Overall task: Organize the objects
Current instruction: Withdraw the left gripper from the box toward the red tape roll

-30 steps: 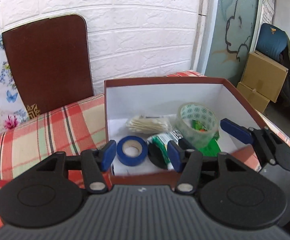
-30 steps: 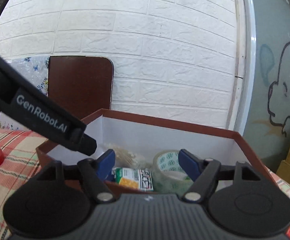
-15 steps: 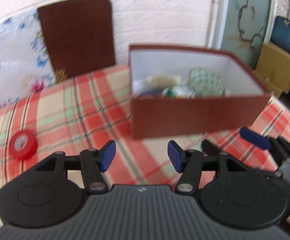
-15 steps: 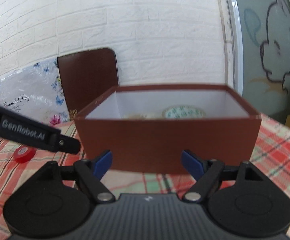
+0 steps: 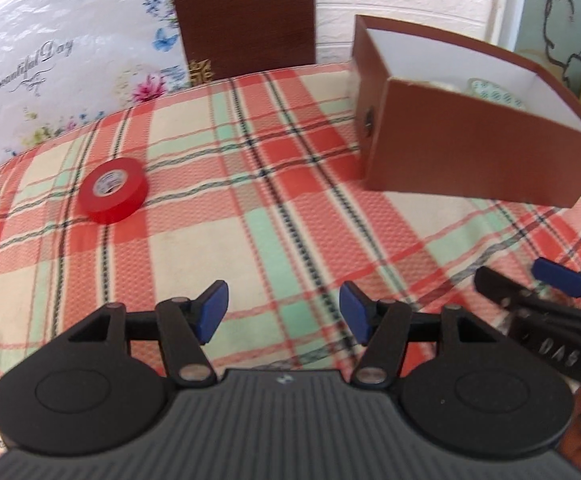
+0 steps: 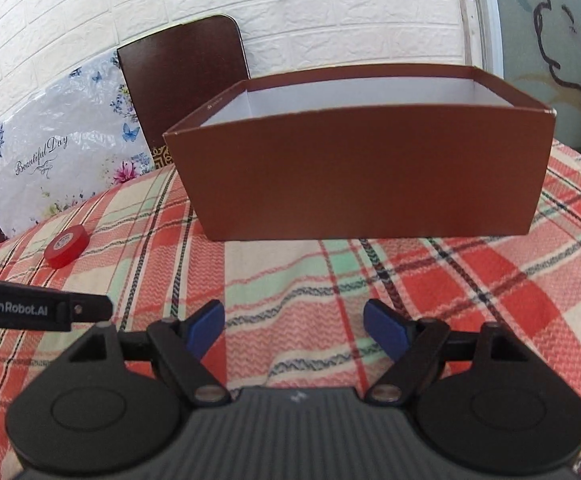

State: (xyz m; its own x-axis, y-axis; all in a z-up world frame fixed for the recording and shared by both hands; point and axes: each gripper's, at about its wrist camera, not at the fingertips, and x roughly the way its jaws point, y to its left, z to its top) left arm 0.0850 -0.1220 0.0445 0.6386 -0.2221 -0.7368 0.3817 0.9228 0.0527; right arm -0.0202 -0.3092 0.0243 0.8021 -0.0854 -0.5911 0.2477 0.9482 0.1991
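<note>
A red tape roll (image 5: 113, 191) lies flat on the plaid tablecloth, far left; it also shows in the right wrist view (image 6: 66, 246). A brown open box (image 5: 474, 148) with a white inside stands at the right; a patterned clear tape roll (image 5: 494, 94) shows inside it. The box (image 6: 362, 184) fills the middle of the right wrist view, its contents hidden by the near wall. My left gripper (image 5: 283, 312) is open and empty above the cloth, in front of the tape roll and box. My right gripper (image 6: 293, 328) is open and empty in front of the box.
A dark brown board (image 5: 246, 16) leans on the white brick wall behind the table. A floral plastic sheet (image 5: 50, 68) stands at the back left. The right gripper's finger (image 5: 558, 278) shows low right in the left wrist view.
Both grippers have drawn back from above the box to low over the cloth in front of it. The left has swung left, bringing the red tape roll into view. Both stay open.
</note>
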